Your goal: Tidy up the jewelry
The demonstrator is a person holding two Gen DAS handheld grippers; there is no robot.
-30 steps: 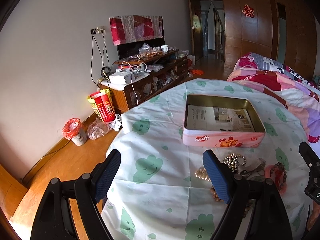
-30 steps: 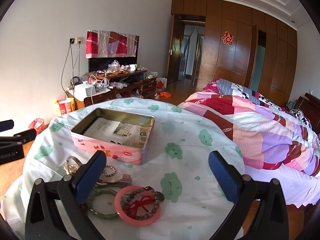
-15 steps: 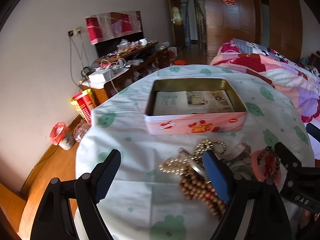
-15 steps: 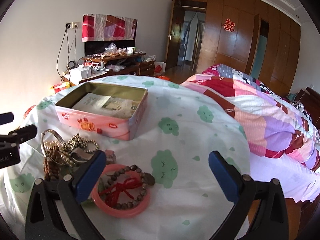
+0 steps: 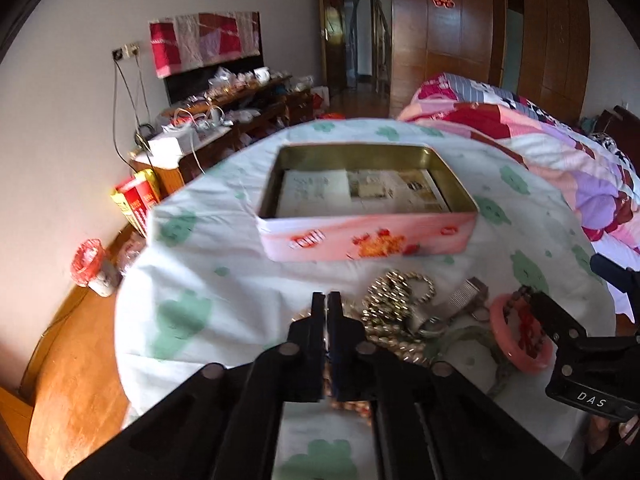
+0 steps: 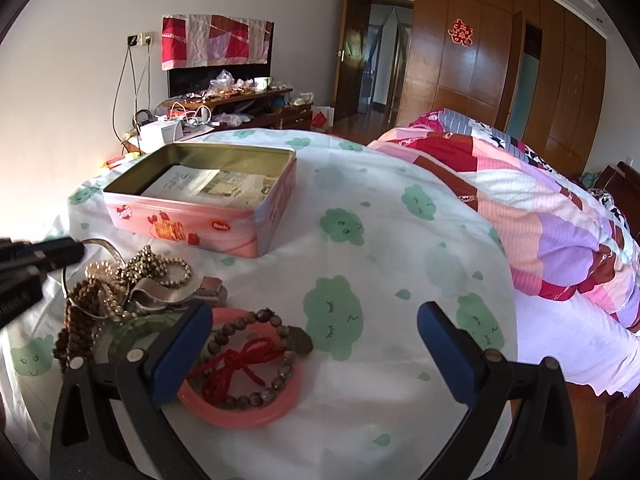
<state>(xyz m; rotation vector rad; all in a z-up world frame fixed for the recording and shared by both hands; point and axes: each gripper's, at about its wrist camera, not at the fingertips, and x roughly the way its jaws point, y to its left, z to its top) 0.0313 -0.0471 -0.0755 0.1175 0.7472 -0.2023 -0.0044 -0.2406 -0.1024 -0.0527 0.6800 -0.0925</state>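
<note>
An open pink tin (image 5: 368,236) with papers inside stands on the cloth-covered round table; it also shows in the right wrist view (image 6: 208,216). In front of it lies a heap of jewelry: gold and pearl bead strands (image 5: 396,296), a brown bead string (image 6: 76,328), a silver clip (image 6: 168,292), a pink bangle (image 6: 240,408) with a dark bead bracelet and red cord (image 6: 240,364). My left gripper (image 5: 326,304) is closed at the heap's left edge; whether it pinches a strand is hidden. My right gripper (image 6: 312,332) is open, low over the pink bangle.
The tablecloth (image 6: 380,240) is white with green blobs. A bed with a patchwork quilt (image 6: 540,208) lies to the right. A cluttered TV cabinet (image 5: 224,120), a red-yellow bag (image 5: 136,200) and a small bin (image 5: 92,268) stand by the left wall.
My left gripper's jaws have gone from wide open to shut while moving in over the jewelry heap. My right gripper has come lower and closer to the pink bangle, still open.
</note>
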